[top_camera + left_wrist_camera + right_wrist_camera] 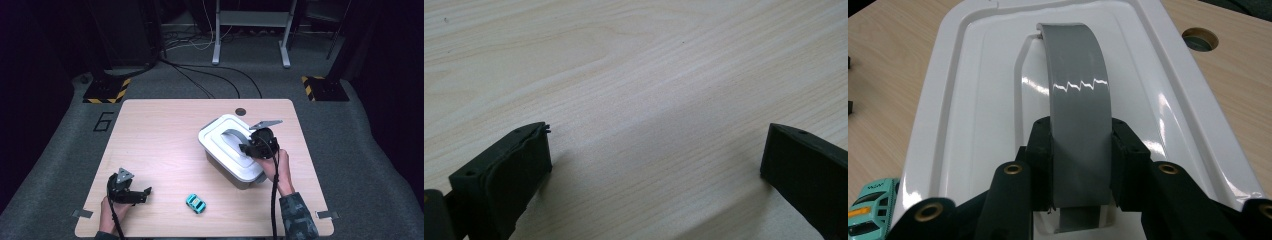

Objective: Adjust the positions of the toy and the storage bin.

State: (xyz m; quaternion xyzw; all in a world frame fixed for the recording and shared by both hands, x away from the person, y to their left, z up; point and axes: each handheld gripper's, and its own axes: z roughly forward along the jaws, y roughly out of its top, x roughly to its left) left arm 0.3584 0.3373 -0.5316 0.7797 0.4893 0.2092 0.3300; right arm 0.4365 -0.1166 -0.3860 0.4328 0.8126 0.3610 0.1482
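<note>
Clamped from both sides on the grey handle of a white lid: right gripper, black pads pressed flat against the handle's two edges near its lower end. Seated on a grey box, that lid, with the handle arching along its sunken middle. Seen from the high view, right gripper over the lid's near right part, held by a hand coming in from the bottom edge, cable trailing down along the sleeve. Box standing on the right half of the wooden table, turned at an angle to its edges, close to a round hole near the far edge.

Spread wide over bare wood, nothing between them: jaws of the left gripper. Low over the near left corner of the table in the high view, left gripper, well apart from the box.

Between the two, near the front edge: a small turquoise toy car, lying free just short of the box.
</note>
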